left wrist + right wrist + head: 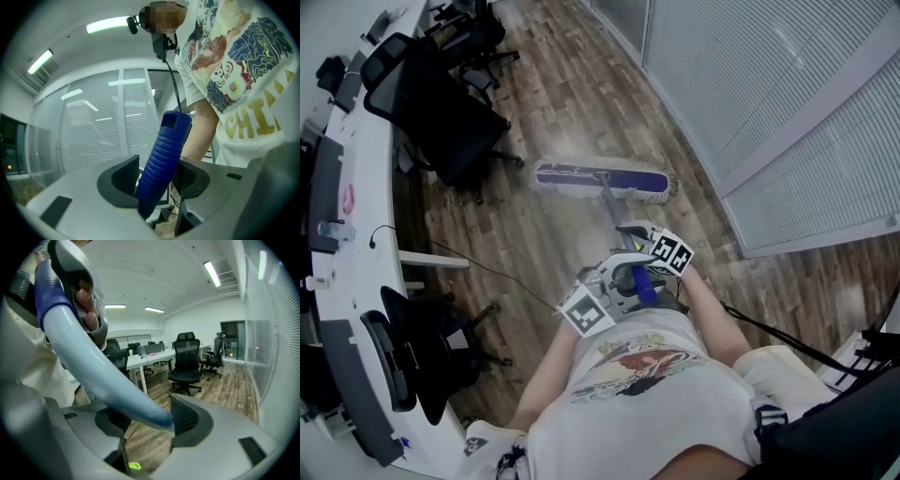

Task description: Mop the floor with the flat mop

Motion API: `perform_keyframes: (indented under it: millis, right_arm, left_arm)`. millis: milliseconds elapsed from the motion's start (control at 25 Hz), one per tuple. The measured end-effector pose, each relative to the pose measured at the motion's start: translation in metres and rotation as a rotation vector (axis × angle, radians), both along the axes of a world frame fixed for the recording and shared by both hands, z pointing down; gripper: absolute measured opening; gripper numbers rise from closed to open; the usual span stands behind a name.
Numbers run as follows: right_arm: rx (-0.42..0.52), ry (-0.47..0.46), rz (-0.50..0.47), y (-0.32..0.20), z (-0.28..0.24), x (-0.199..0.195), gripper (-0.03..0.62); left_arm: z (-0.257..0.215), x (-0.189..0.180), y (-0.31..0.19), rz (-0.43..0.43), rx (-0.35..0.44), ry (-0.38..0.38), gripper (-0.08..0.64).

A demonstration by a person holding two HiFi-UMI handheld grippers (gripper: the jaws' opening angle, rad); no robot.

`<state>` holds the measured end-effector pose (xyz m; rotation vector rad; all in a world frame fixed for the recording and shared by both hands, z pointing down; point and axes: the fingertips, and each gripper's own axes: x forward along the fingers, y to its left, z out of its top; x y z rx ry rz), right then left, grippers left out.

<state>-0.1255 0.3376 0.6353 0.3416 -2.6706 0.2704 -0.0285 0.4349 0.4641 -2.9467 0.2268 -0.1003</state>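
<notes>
From the head view, the left claw (630, 283) is closed on the blue grip (645, 284) at the top of the flat mop (600, 178). The right claw (626, 230) is closed on the pole (607, 202), just ahead and lower down. I think two holds make the long pole easy to push and steer. The mop's wide end lies flat on the floor (553, 244), far ahead of both claws, so it can wipe. No words show here.

In the left gripper view, the bumpy grip leans between the jaws and touches both pads. Beyond the claw, a shirt (243, 70) shows the yellow letters "CHI", and the rest is cut off.

In the right gripper view, the pale pole slants between the jaws, held tight. A black chair (185, 362) stands far beyond. I can read no writing here.
</notes>
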Motion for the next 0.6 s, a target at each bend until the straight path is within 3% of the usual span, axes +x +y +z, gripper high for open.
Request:
perform_keyframes:
  millis: [240,600]
  right_arm:
    - [-0.009,-0.087,0.028,-0.065,-0.005,-0.004,0.212]
    - [0.006,-0.067,-0.020,-0.190,0.000,0.010,0.212]
  left_arm:
    - [-0.002,-0.006,-0.067,-0.029,-0.023,-0.005,0.181]
    - [0.011,0.017,-0.193,-0.037,-0.050,-0.054,0.185]
